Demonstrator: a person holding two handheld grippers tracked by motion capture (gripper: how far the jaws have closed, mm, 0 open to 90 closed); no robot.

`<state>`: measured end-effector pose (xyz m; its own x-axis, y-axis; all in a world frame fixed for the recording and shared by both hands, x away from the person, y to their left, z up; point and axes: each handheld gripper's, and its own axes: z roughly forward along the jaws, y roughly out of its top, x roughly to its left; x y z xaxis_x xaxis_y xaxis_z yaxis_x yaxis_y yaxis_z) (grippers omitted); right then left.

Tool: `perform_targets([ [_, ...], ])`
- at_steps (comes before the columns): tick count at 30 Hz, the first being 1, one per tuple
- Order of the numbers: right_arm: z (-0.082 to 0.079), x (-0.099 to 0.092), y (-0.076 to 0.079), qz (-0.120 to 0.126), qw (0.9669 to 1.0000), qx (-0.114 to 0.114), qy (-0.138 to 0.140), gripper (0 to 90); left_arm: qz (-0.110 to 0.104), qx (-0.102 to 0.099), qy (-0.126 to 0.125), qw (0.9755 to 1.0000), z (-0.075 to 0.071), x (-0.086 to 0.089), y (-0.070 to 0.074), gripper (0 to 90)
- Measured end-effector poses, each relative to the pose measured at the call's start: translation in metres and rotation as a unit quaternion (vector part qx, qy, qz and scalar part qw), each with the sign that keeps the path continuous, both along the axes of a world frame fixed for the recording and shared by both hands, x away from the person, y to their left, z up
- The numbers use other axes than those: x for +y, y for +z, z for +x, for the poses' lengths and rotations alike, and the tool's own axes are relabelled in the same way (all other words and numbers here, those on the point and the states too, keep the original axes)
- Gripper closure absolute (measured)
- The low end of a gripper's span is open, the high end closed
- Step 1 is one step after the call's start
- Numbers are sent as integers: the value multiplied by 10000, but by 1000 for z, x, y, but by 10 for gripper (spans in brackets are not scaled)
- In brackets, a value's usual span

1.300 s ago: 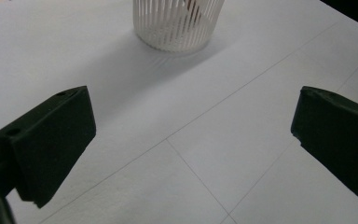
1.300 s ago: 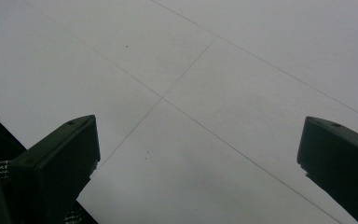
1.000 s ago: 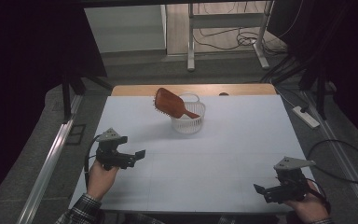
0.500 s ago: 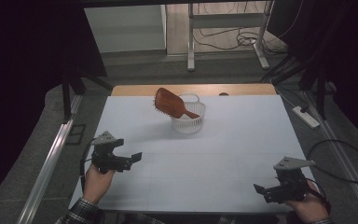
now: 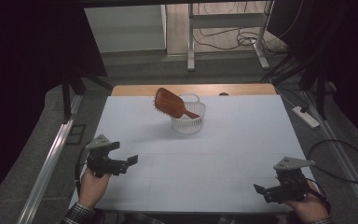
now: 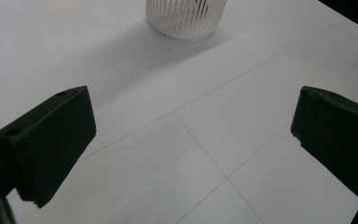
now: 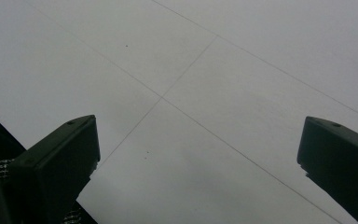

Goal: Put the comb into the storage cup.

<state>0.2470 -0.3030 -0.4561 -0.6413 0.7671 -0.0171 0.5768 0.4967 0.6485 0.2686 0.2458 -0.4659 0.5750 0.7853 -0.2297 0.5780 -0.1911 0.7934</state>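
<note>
Resting near the front-left edge of the white surface (image 5: 223, 154), the left gripper (image 5: 129, 161) has its jaws spread, holding nothing. The right gripper (image 5: 260, 190), near the front-right edge, is likewise spread and empty. A brown hairbrush (image 5: 171, 102) leans in the white slatted basket (image 5: 188, 122) towards the rear. No legible writing appears.

A: The high view is looking dim; the white table (image 5: 223, 158) is catching most of the light while the surroundings are falling into near black.

B: The basket (image 6: 186, 18) is throwing a soft shadow towards the camera in the left gripper view, so light is probably coming from beyond it.

A: Both gripper views are showing their jaws slightly soft and dark, with the tabletop greying towards the corners.
</note>
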Motion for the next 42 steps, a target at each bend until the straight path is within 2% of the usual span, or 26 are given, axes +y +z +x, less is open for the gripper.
perform_targets([
  [42, -1, 0, 1, 3, 10000, -68, -65, 0, 35, -21, 265, 9996, -34, 24, -3, 0],
])
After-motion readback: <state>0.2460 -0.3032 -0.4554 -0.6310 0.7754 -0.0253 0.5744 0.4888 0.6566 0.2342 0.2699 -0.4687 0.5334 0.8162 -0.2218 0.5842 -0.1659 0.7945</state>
